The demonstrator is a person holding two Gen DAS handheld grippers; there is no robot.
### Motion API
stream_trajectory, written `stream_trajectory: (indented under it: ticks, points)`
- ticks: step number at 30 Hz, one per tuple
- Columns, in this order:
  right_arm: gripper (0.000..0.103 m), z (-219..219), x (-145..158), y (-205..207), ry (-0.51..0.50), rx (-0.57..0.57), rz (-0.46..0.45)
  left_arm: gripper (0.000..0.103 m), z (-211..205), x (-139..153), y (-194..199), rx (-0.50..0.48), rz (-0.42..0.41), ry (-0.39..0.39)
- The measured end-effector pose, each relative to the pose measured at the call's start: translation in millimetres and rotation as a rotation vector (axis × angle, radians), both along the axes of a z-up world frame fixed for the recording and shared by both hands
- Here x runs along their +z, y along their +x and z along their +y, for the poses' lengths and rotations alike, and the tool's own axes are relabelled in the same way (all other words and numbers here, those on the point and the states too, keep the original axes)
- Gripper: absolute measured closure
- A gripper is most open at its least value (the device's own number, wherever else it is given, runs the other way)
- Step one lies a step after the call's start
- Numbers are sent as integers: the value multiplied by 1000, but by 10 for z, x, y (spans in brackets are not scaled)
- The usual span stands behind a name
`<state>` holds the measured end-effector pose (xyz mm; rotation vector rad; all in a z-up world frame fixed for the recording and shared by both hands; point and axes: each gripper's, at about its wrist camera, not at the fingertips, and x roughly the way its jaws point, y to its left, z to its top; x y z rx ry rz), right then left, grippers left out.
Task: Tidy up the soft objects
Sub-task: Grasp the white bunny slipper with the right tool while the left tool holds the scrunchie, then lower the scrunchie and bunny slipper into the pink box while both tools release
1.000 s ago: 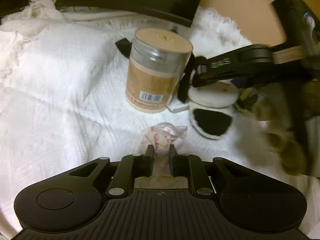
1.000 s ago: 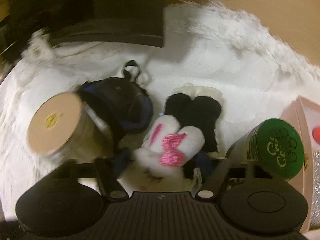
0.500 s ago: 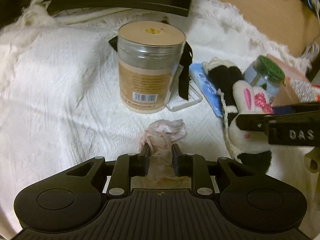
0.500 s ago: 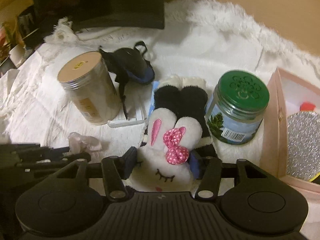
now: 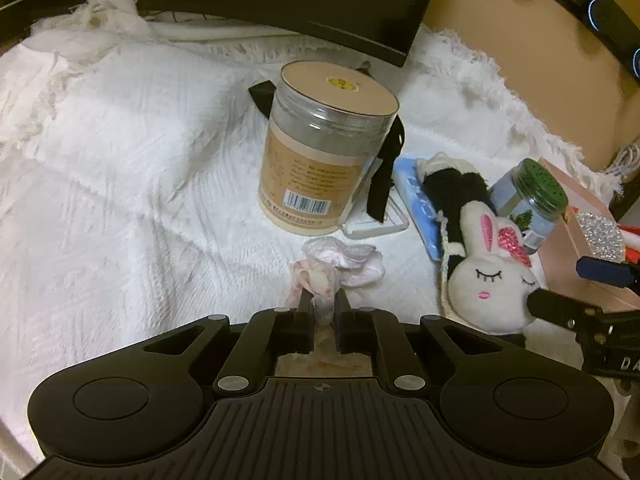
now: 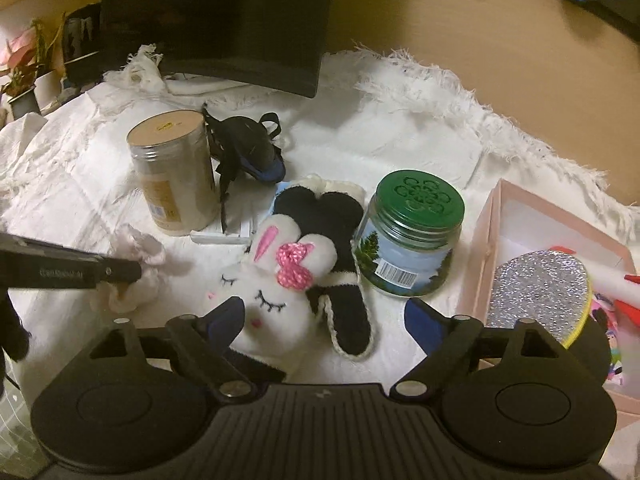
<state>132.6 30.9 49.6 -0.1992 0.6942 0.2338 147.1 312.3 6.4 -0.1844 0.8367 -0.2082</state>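
Note:
My left gripper (image 5: 321,304) is shut on a crumpled pale pink cloth (image 5: 340,262) that rests on the white blanket (image 5: 120,184); the cloth also shows in the right wrist view (image 6: 136,248) under the left gripper's finger. My right gripper (image 6: 324,316) is open, its blue-padded fingers on either side of a white bunny plush with a pink bow (image 6: 276,280), which lies on black-and-white fuzzy socks (image 6: 340,248). The bunny plush (image 5: 492,280) also shows at the right of the left wrist view.
A tan-lidded clear jar (image 5: 324,148) stands ahead, with a black sleep mask (image 6: 248,148) behind it. A green-lidded jar (image 6: 412,236) stands right of the socks. A pink box (image 6: 488,232) with a glittery item is at the right. A dark monitor (image 6: 224,20) stands at the back.
My right gripper has pulled back and opened wider around the bunny plush. My left gripper has stayed shut on the pink cloth and shifted a little.

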Motion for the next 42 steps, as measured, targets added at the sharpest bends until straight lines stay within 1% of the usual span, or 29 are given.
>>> stream_trajectory:
  ticks: [4,9,14,17,18,19,21,22,24,27,29,31,32,34,37,40,42]
  points:
    - [7,28,12,-79,-16,66,-23,92,14,54,-79,10,-11,3]
    - [6,132,13,29,9,89,-15,92,40,118,-156,20,-29,11]
    - [5,305,-120,341,-1,59,59,92,41,146,-194,24,-38,16]
    - [6,373,-229,500,32,47,126,92,48,133,-213,26,-34,19]
    - [8,386,-257,517,42,40,134,92,52,123,-223,26,-34,19]
    - [18,412,-278,529,37,34,138,92,61,109,-229,26,-30,19]
    - [33,498,-289,535,6,64,152,92,73,100,-238,29,-28,15]
    - [38,534,-265,530,-9,64,148,92,79,118,-245,27,-37,18]
    - [44,544,-178,518,0,75,150,92,84,214,-263,21,-65,23]
    - [46,434,135,490,68,82,147,92,91,496,-276,-3,-121,2]
    - [46,292,458,450,140,90,122,92,49,752,-255,-40,-173,5]
    - [46,100,833,381,208,98,62,92,-21,1012,-213,-72,-235,10]
    - [46,-24,1059,327,236,94,12,92,-66,1155,-180,-89,-269,3]
    - [46,-238,1406,232,258,77,-74,92,-168,1416,-105,-122,-329,-28]
    - [46,-656,1887,54,257,19,-214,92,-427,1776,12,-189,-409,-80]
    - [46,-1017,2148,-85,183,-79,-332,92,-819,2029,118,-282,-460,-133]
    - [46,-1269,2243,-167,139,-155,-376,91,-1137,2124,197,-358,-471,-164]
